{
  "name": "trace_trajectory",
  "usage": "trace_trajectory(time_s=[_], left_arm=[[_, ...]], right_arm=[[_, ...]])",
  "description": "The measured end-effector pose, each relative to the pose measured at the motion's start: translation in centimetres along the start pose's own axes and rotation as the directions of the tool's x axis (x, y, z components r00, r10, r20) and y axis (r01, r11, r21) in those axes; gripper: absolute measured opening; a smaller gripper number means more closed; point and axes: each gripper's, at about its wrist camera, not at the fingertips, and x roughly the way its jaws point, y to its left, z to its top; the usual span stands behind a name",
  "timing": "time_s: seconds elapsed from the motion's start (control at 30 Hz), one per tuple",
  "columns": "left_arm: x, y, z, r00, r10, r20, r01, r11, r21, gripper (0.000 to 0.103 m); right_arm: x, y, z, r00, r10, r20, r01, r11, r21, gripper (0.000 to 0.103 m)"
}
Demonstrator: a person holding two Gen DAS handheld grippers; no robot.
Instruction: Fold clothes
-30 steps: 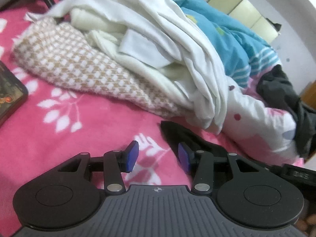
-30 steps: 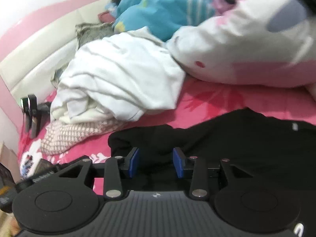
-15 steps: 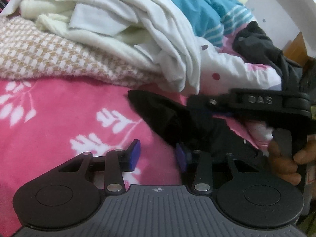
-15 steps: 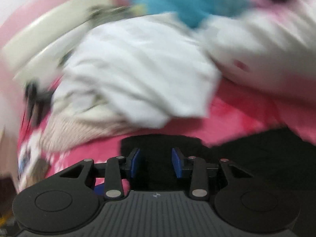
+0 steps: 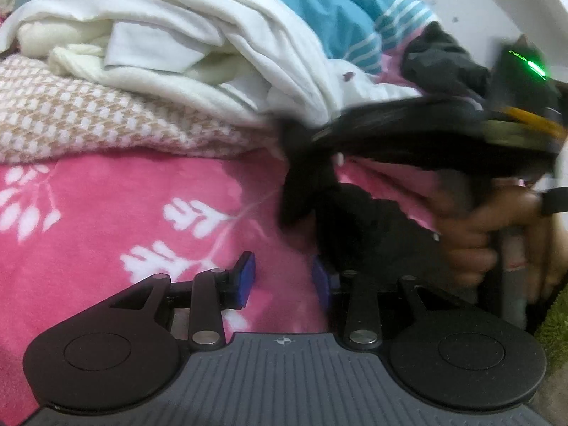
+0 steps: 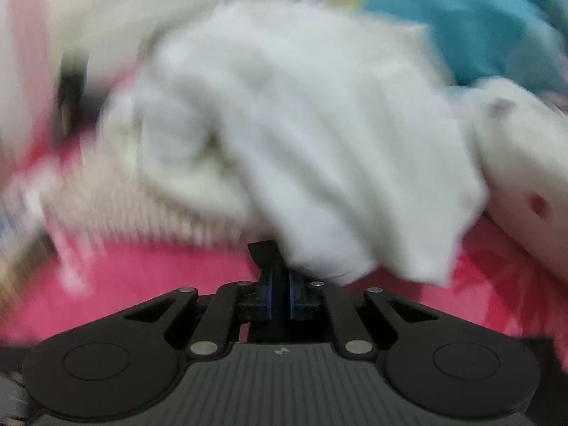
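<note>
Both wrist views sit low over the pink blanket [image 5: 106,213], facing the shared white laundry heap [image 6: 301,124].

Pink blanket [image 5: 106,220]: fleecy cloth, matt. Beige checked throw [image 5: 88,120]: coarse knit. White sheets [image 5: 198,28]: smooth cotton-like cloth. Black garment [image 5: 369,227]: soft matt cloth. Left gripper [image 5: 282,280]: matt plastic, metal rivets.

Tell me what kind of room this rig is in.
Most likely a bedroom: the work surface is a bed with a pink leaf-print blanket, a pile of white laundry is heaped on it, and a blue quilt lies behind. The right gripper pinches a black garment.
</note>
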Motion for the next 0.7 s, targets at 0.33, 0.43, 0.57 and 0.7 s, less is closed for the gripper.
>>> trace_trajectory(time_s=[0.33, 0.43, 0.57, 0.7], left_arm=[[0.6, -3.2, -1.3, 0.999, -0.031, -0.037, 0.037, 0.983, 0.179, 0.039], [0.9, -3.9, -1.6, 0.999, -0.032, -0.042, 0.040, 0.976, 0.215, 0.040], [1.3, -4.7, -2.0, 0.998, -0.023, -0.055, 0.037, 0.965, 0.259, 0.040], [1.5, -5.0, -2.3, 0.998, -0.006, -0.065, 0.025, 0.958, 0.285, 0.040]], right_arm=[[-10.3, -13.4, -10.0, 0.974, -0.012, 0.228, -0.139, 0.762, 0.633, 0.010], [-10.1, -15.4, -12.0, 0.981, -0.037, 0.191, -0.116, 0.682, 0.722, 0.013], [-10.7, -15.6, -12.9, 0.981, -0.108, 0.164, -0.057, 0.640, 0.766, 0.033], [-12.8, -14.4, -13.0, 0.973, -0.191, 0.133, 0.022, 0.645, 0.764, 0.039]])
